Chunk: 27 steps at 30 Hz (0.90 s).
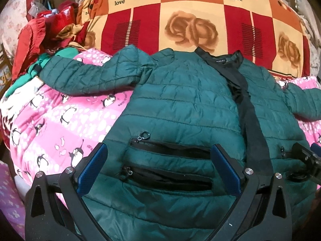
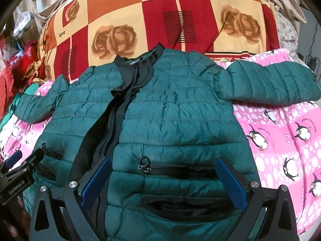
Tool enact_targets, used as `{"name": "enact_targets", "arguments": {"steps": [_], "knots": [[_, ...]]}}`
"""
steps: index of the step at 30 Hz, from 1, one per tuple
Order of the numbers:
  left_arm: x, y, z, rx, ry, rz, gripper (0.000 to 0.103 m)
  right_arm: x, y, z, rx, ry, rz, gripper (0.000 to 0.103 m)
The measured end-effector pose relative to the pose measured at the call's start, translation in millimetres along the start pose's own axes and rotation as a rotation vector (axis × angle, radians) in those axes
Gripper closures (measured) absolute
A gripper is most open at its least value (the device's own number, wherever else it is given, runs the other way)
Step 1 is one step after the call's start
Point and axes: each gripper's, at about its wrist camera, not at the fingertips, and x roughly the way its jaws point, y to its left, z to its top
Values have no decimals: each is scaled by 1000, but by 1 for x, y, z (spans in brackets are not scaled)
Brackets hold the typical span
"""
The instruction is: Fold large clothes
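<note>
A dark green quilted jacket (image 1: 180,104) lies front up and spread flat on a pink penguin blanket (image 1: 60,120), collar far, sleeves out to both sides. It also shows in the right wrist view (image 2: 170,108). Its black zipper placket (image 1: 252,124) runs down the middle. My left gripper (image 1: 158,154) is open over the jacket's left zip pockets near the hem. My right gripper (image 2: 163,169) is open over the right zip pockets near the hem. Each gripper shows at the edge of the other's view, the right one (image 1: 307,154) and the left one (image 2: 22,160).
A big orange and red rose-print quilt (image 1: 190,16) is piled behind the jacket. A heap of red and green clothes (image 1: 46,40) lies at the far left. The pink blanket (image 2: 280,130) extends to the right of the jacket.
</note>
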Motion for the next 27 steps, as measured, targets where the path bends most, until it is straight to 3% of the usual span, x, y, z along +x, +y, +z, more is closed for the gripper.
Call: {"name": "enact_targets", "arguments": {"steps": [14, 27], "knots": [[14, -4, 13, 4, 18, -27, 1, 14, 13, 18, -3, -10, 9, 0], [34, -2, 29, -7, 39, -2, 1, 31, 20, 28, -38, 2, -24, 0]]}}
